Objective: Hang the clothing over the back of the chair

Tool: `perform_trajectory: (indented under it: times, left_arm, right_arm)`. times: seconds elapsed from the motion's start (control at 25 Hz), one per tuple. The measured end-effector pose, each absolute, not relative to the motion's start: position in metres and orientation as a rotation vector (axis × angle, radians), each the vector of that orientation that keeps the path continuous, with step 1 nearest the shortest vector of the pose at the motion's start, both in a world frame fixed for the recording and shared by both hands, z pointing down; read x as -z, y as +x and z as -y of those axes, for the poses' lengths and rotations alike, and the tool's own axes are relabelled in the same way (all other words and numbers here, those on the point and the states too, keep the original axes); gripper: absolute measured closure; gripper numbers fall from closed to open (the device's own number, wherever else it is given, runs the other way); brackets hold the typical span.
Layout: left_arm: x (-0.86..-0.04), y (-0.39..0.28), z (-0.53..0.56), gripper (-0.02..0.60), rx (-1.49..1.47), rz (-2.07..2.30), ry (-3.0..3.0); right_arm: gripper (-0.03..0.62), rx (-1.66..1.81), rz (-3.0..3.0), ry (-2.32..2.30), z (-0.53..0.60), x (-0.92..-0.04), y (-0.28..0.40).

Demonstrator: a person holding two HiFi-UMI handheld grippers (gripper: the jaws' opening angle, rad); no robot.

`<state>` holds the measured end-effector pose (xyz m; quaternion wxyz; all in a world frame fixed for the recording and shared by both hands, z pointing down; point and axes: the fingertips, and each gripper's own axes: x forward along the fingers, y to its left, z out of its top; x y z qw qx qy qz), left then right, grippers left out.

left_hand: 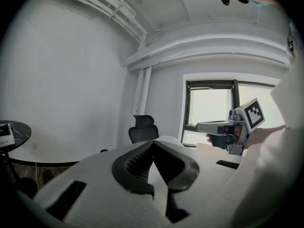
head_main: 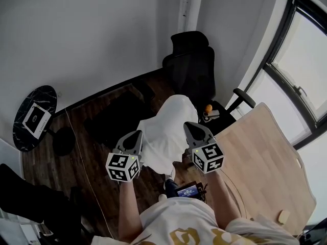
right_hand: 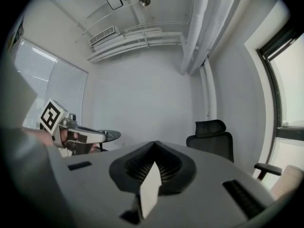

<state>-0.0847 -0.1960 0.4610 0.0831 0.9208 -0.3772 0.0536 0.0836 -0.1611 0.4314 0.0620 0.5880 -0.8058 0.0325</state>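
Left gripper (head_main: 134, 139): jaws clenched on one edge of the white garment (head_main: 166, 131). The cloth hangs between the two jaw pairs. Right gripper (head_main: 194, 131): jaws clamped on the opposite edge. Black office chair (head_main: 191, 68): ahead of both jaw tips.

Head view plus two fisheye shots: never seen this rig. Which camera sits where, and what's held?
No robot: a person holds a two-jaw tool in each hand. The head view is from a camera on the person's head, looking down; the other two cameras ride on the tools and look along their jaws. The left tool and right tool are both shut on a white garment that hangs between them. Ahead stands a black office chair, its back bare. A round black table is at the picture's left, a light wooden desk at its right.
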Motion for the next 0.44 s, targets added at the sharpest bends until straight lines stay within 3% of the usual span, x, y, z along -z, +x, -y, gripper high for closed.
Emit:
perform_trajectory:
  times: [0.44]
  left_arm:
    - [-0.459,-0.088,0.195,0.561,-0.129,1.096,2.762]
  right_arm:
    - [0.583,-0.117,2.409,1.833,0.162,-0.433,0.099]
